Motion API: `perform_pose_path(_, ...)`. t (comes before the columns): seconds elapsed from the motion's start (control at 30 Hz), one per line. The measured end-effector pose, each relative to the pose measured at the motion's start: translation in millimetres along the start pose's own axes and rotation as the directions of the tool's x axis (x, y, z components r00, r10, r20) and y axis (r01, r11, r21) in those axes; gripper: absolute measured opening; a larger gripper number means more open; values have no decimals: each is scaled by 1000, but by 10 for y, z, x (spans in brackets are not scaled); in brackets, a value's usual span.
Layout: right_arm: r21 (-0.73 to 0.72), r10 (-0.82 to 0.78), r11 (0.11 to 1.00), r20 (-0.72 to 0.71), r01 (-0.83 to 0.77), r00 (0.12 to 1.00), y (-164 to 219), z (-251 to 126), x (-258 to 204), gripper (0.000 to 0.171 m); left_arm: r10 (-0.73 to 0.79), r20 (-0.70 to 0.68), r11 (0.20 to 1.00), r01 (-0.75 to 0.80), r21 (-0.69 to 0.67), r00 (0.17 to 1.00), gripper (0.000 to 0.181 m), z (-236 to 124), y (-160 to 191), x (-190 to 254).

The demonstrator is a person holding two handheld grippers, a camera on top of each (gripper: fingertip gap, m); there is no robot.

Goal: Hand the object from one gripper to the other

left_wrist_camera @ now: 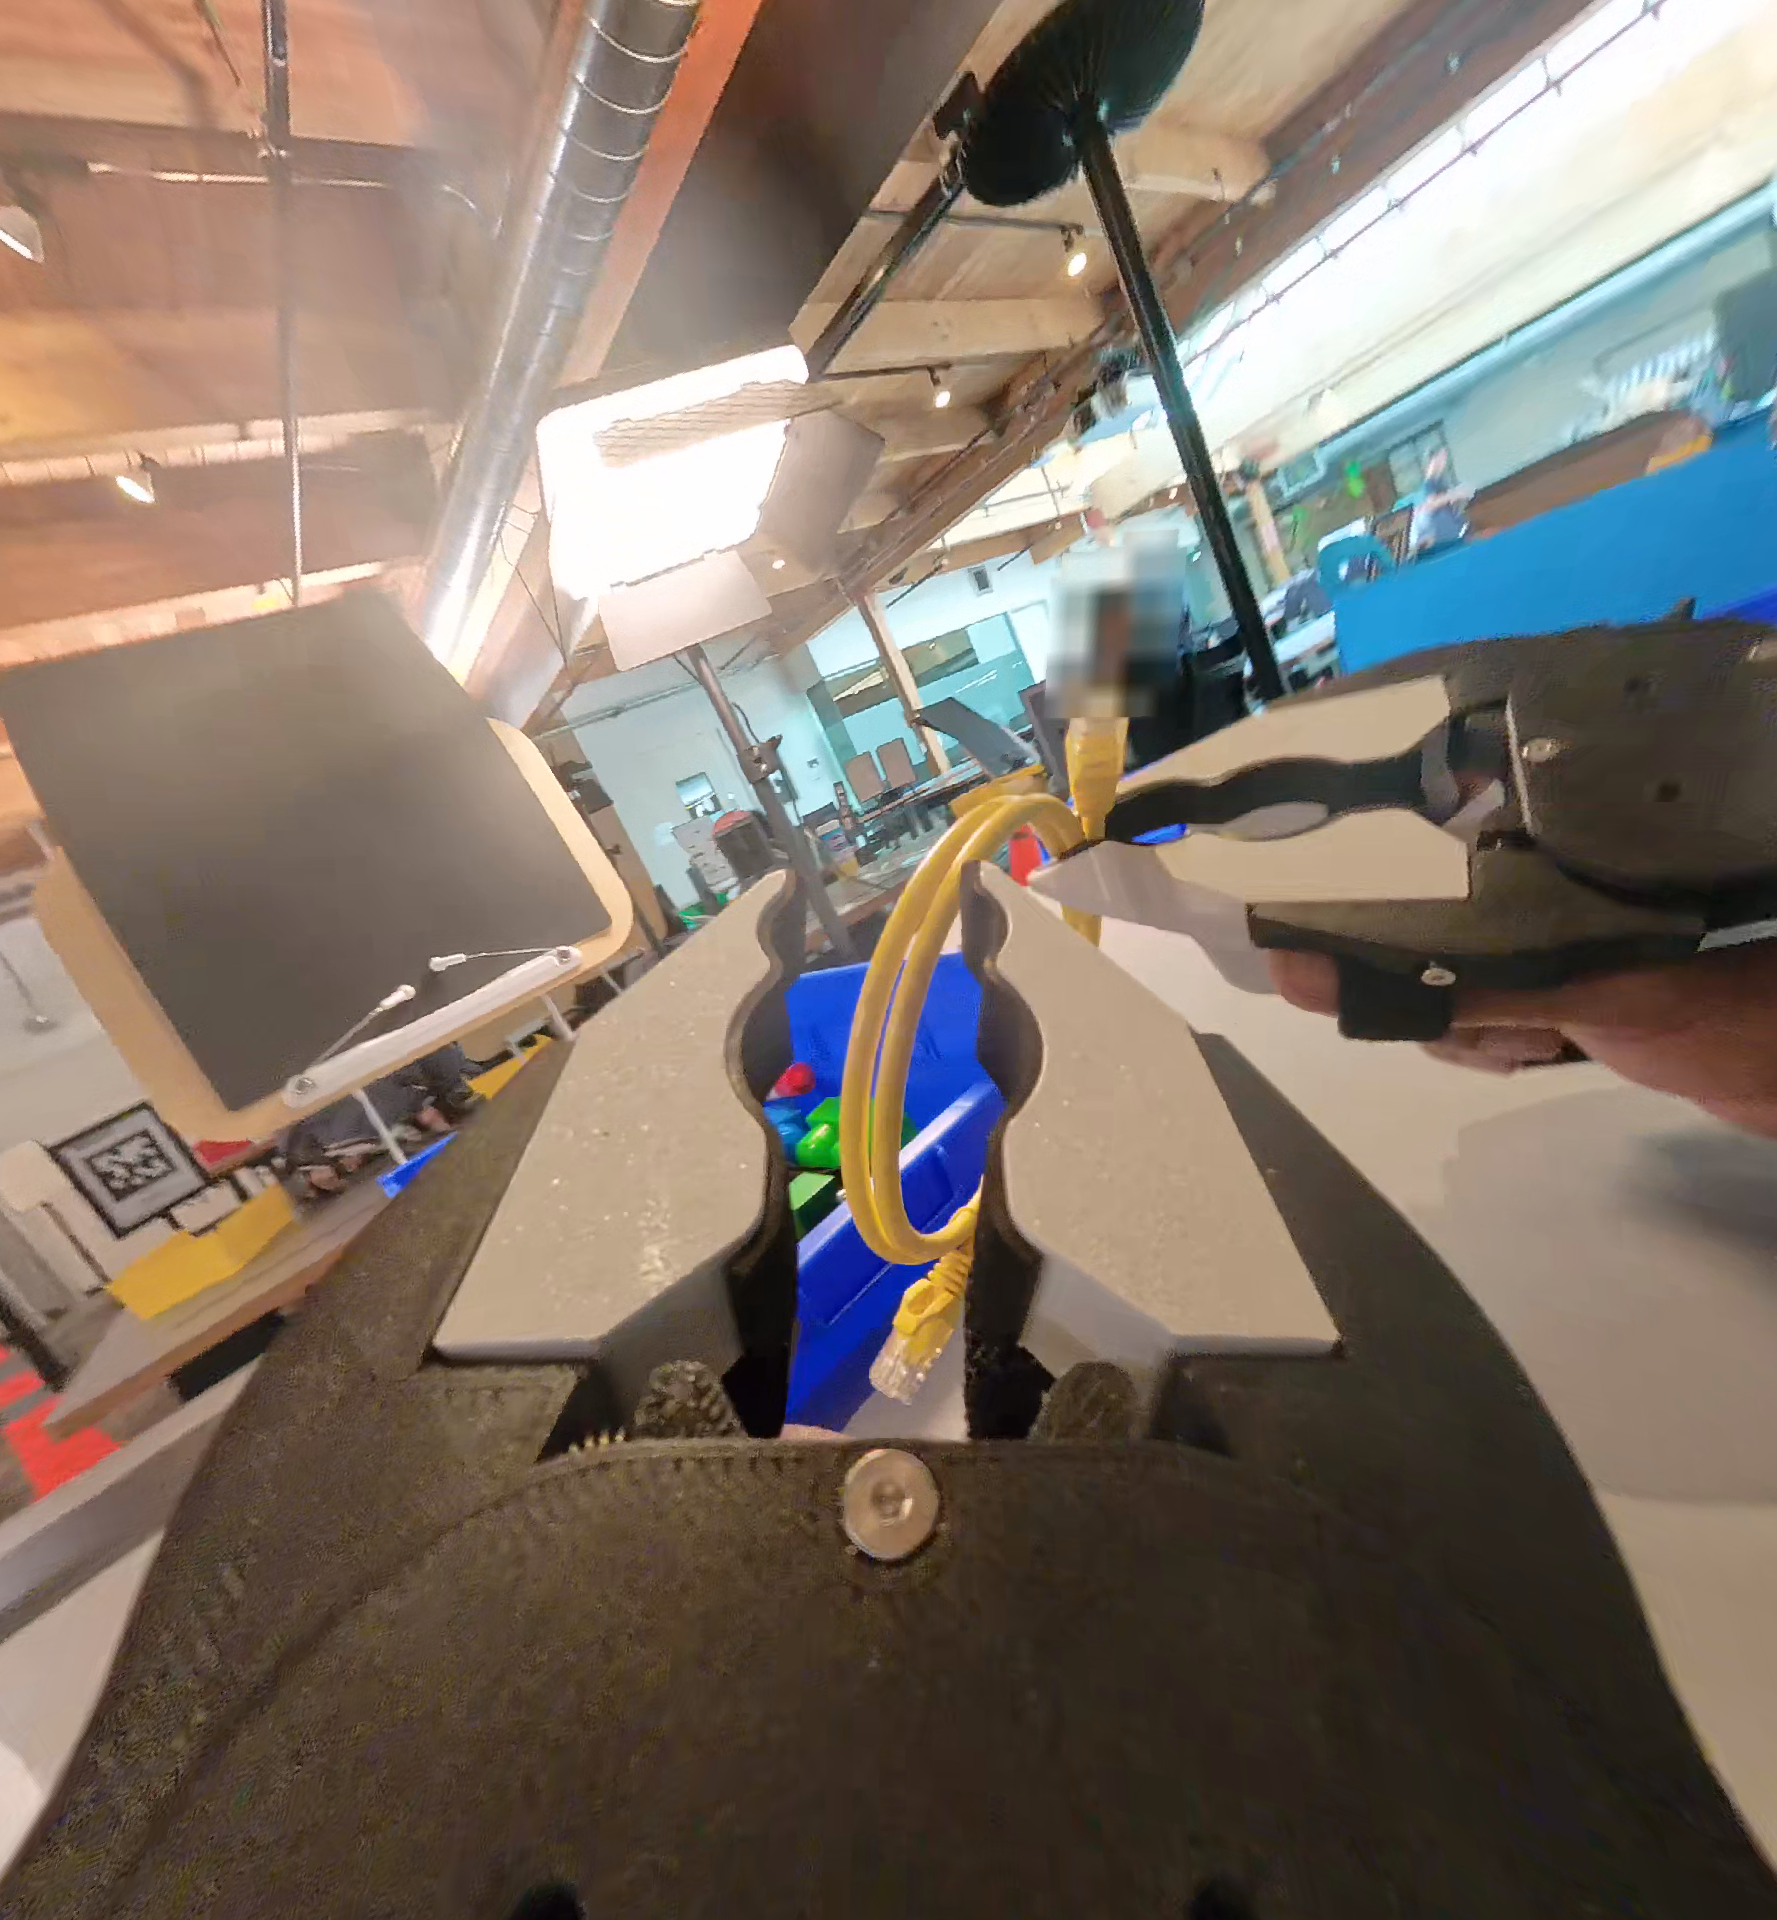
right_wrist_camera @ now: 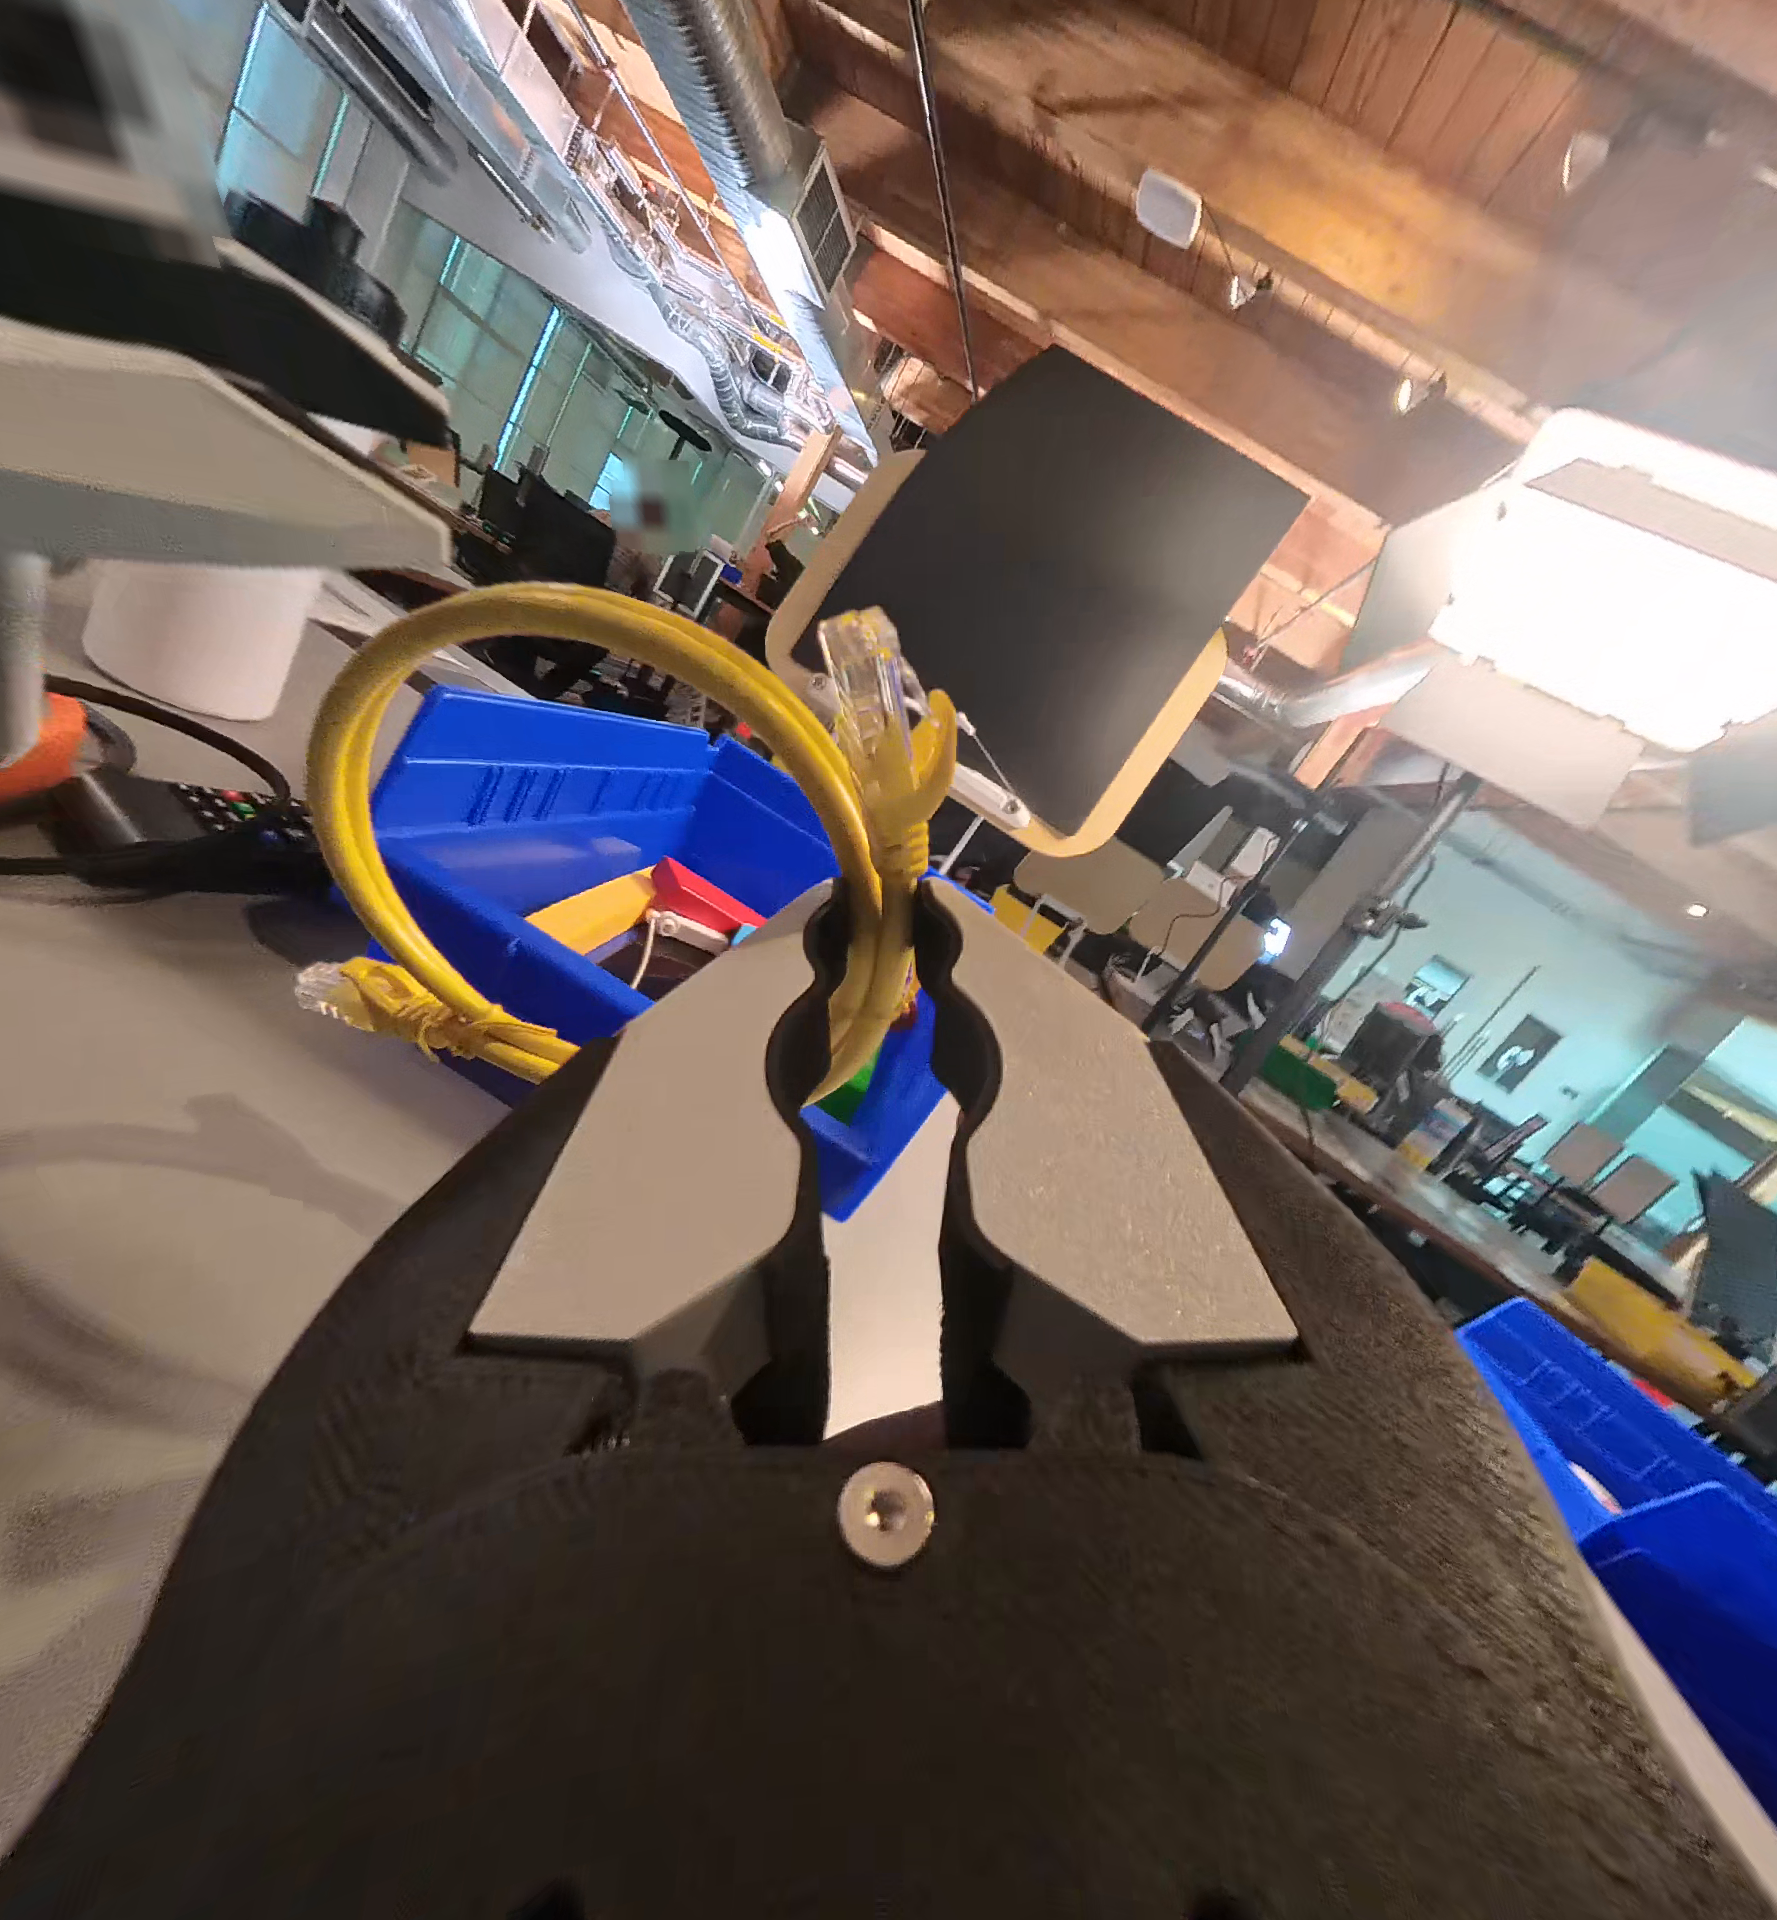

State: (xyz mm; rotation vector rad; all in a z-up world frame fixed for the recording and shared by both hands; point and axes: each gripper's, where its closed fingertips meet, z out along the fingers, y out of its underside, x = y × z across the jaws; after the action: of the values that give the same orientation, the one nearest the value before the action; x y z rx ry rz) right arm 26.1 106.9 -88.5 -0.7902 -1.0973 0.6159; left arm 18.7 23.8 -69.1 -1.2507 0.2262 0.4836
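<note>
My right gripper (right_wrist_camera: 868, 914) pinches the cable (right_wrist_camera: 551, 623) mid-frame; left gripper (left_wrist_camera: 879, 904) gapes around its loop; closing off-centre could miss it.

Both our handheld tongs, left tongs (left_wrist_camera: 879, 883) and right tongs (right_wrist_camera: 873, 899), look the same: grainy black printed bodies, flat grey finger plates with wavy black inner edges, one silver screw (left_wrist_camera: 889, 1503) mid-body.
</note>
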Motion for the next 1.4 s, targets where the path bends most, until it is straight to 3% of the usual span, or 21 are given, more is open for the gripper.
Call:
perform_pose_path(0.27,66,-224,972,-35,226,974,-168,-61,-152,12,297,49,951,-291,-107,954,16,60,145,110)
perform_pose_path(0.37,85,-210,974,-28,212,977,-196,-70,-166,13,328,81,938,-315,-144,941,11,61,173,66)
perform_pose_path(0.43,94,-117,989,15,115,993,-187,-63,-166,15,308,97,942,-289,-171,947,7,56,196,20)
perform_pose_path(0.57,81,152,983,152,-166,976,-169,-45,-153,36,180,254,979,-148,-139,950,5,-39,103,-295)
perform_pose_path(0.7,28,383,910,331,-414,862,-201,-56,-269,41,-73,282,996,84,-28,957,5,-137,59,-527)
perform_pose_path(0.87,-85,494,847,492,-525,717,-214,-96,-517,44,-242,205,970,232,74,948,5,-160,-24,-539)
perform_pose_path(1.03,-39,440,874,485,-484,756,-245,-115,-512,21,-283,152,959,273,82,947,5,-130,-29,-481)
perform_pose_path(1.2,-13,373,922,308,-388,875,-109,-24,-277,13,-363,110,931,364,11,925,13,-50,126,-422)
perform_pose_path(1.4,-14,201,980,127,-201,971,6,14,-100,12,-206,224,977,212,-4,953,38,-72,111,-506)
